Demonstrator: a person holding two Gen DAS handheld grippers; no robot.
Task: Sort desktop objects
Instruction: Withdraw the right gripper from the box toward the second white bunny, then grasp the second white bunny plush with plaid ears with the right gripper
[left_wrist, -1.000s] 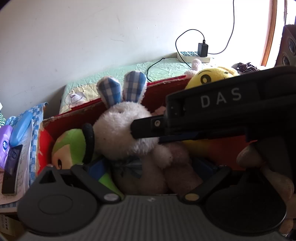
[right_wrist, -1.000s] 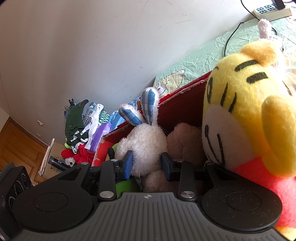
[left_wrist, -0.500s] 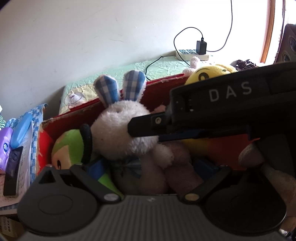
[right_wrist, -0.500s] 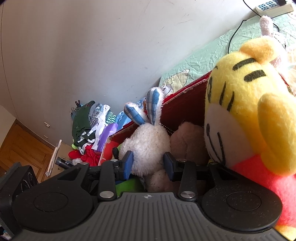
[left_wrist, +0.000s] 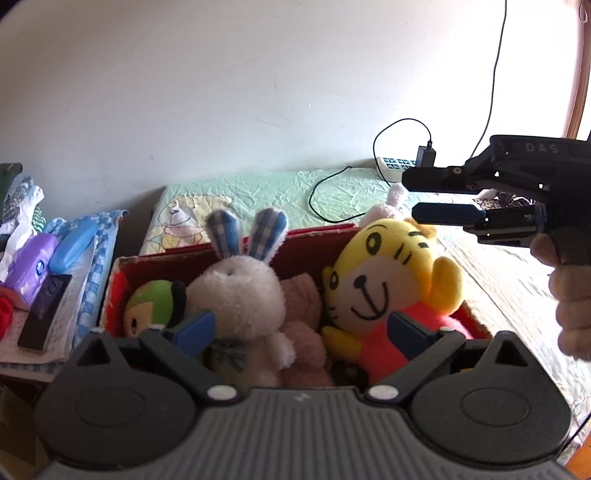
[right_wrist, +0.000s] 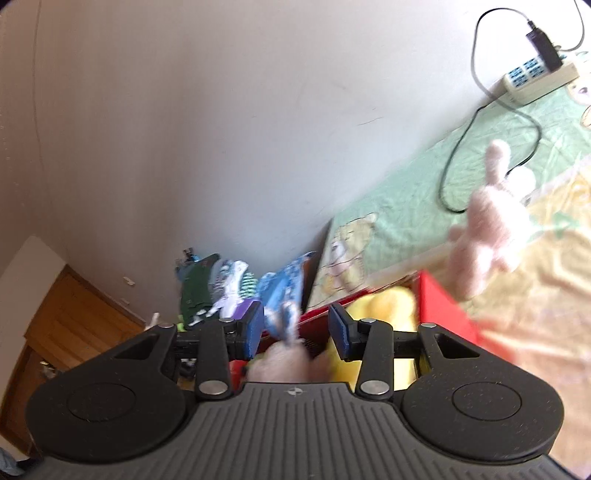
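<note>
From the left wrist camera, the left gripper (left_wrist: 301, 328) has its fingers spread wide with nothing between them, held over a red box (left_wrist: 317, 234) full of soft toys. Inside sit a white rabbit (left_wrist: 240, 295) with blue checked ears, a yellow tiger (left_wrist: 388, 280) in a red shirt, a green toy (left_wrist: 151, 302) at the left end and a pink toy (left_wrist: 301, 299) between rabbit and tiger. The right gripper (left_wrist: 408, 197) is above the box's right end, a hand (left_wrist: 569, 295) on its grip, its fingers apart and empty.

The right wrist camera is blurred. Its blue fingers (right_wrist: 255, 328) stand apart with nothing gripped. A small pink toy (right_wrist: 487, 218) probably lies on the bedcover (right_wrist: 406, 206) beyond the box.
</note>
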